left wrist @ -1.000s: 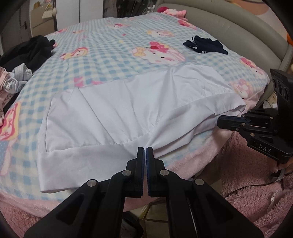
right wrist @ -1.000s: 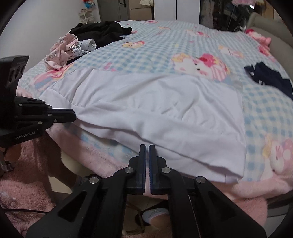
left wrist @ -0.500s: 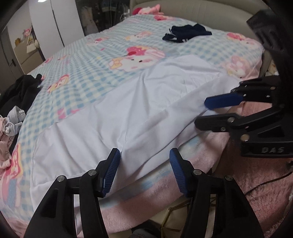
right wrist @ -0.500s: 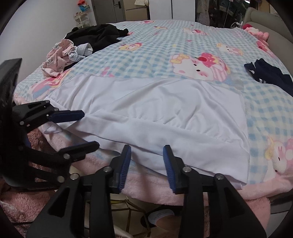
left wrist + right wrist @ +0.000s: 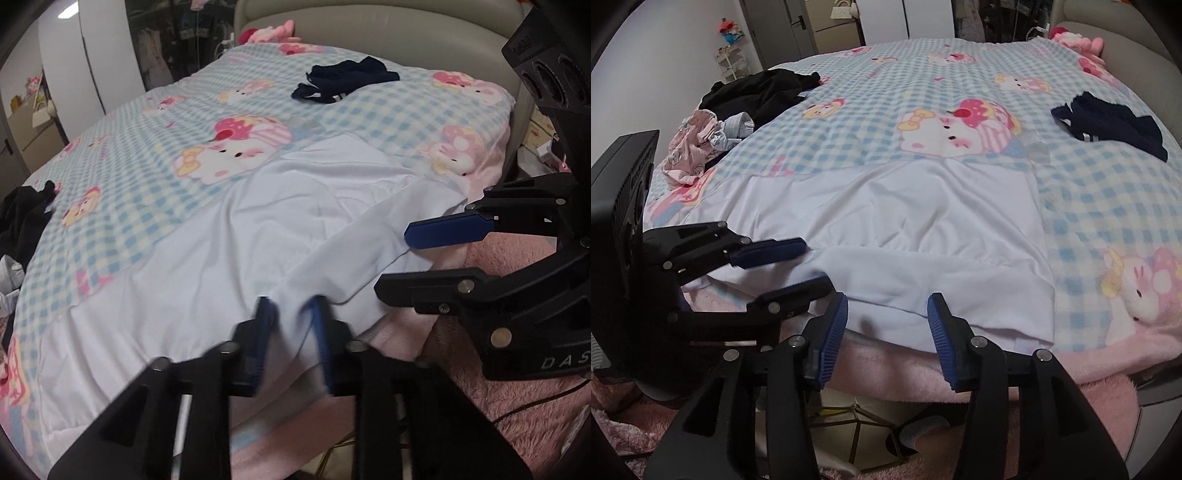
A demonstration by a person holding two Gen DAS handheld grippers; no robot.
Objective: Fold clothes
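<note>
A white garment (image 5: 894, 236) lies spread flat on the bed, at the near edge, on a blue checked blanket (image 5: 960, 74) with cartoon cats.

The left gripper (image 5: 291, 314) has been closing its blue fingers (image 5: 264, 332). A fold of the white cloth's near edge sits between them, but this part is blurry, so I cannot tell if the pads are pinching it yet. The right gripper (image 5: 888, 314) has been opening. Its jaws stand apart with the white hem between them, and the pads do not touch the cloth.

Only the right wrist view shows the whole pile of other clothes at the far left of the bed: a black garment (image 5: 757, 92) and a pink crumpled one (image 5: 690, 147) (the left wrist view shows just the black one (image 5: 22, 218) at its edge). Only the left wrist view shows the padded headboard (image 5: 388, 29) well. Both views show a dark navy garment (image 5: 343, 79) lying apart from the white one.

The letters "DAS" (image 5: 561, 362) can be read on the side of the right gripper in the left wrist view. No other writing is clear.
</note>
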